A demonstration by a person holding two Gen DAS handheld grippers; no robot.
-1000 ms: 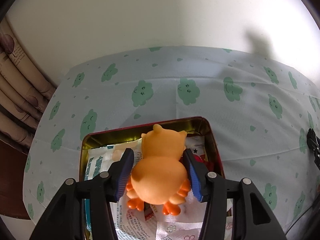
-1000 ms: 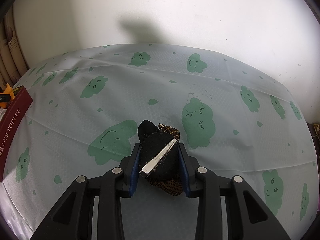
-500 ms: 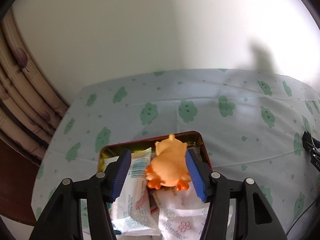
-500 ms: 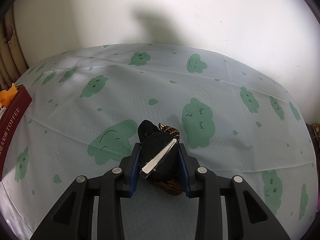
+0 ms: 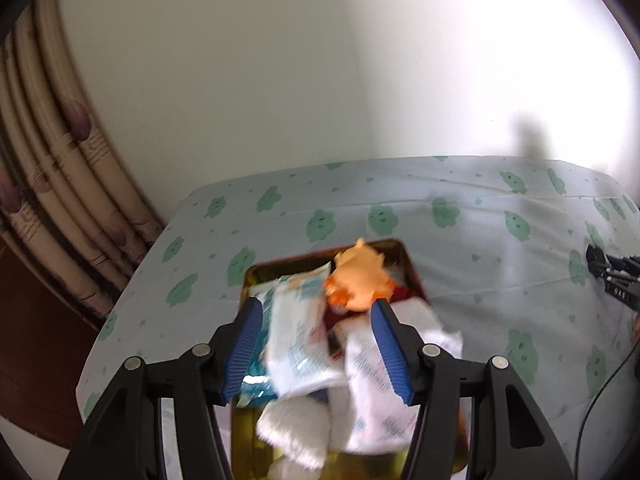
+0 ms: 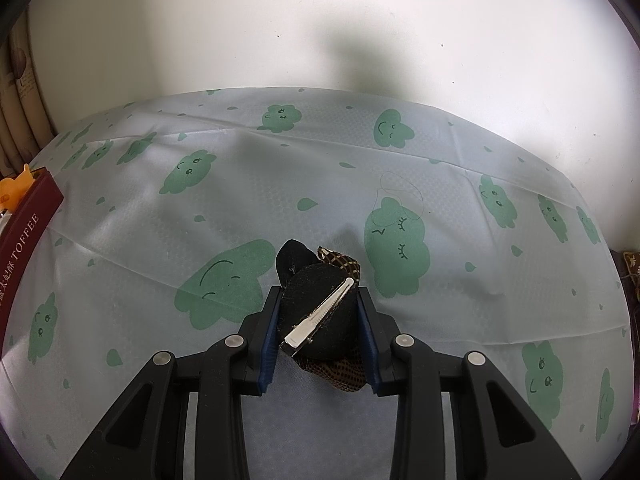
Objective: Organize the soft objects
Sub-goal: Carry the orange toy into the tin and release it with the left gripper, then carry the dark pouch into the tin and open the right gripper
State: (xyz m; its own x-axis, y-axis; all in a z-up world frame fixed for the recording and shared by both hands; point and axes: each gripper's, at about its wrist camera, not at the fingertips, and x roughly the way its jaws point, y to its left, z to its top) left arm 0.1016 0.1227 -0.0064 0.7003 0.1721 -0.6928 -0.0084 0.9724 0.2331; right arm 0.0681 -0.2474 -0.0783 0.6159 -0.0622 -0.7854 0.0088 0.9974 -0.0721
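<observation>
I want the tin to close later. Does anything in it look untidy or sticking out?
Yes. The white tissue packets lie crisscrossed in the gold-lined red tin, and one hangs over its right rim. The orange rubber duck-like toy sits on top at the far end, above the rim.

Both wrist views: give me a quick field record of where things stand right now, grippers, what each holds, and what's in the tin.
left gripper: open, nothing between the pads, above the tin
right gripper: shut on the black hair bow, over the tablecloth
tin: red outside, gold inside, open on the tablecloth
tin contents: orange toy at the far end, white packets, a white fluffy cloth
bow detail: silver clip across its top, patterned brown fabric beneath
</observation>
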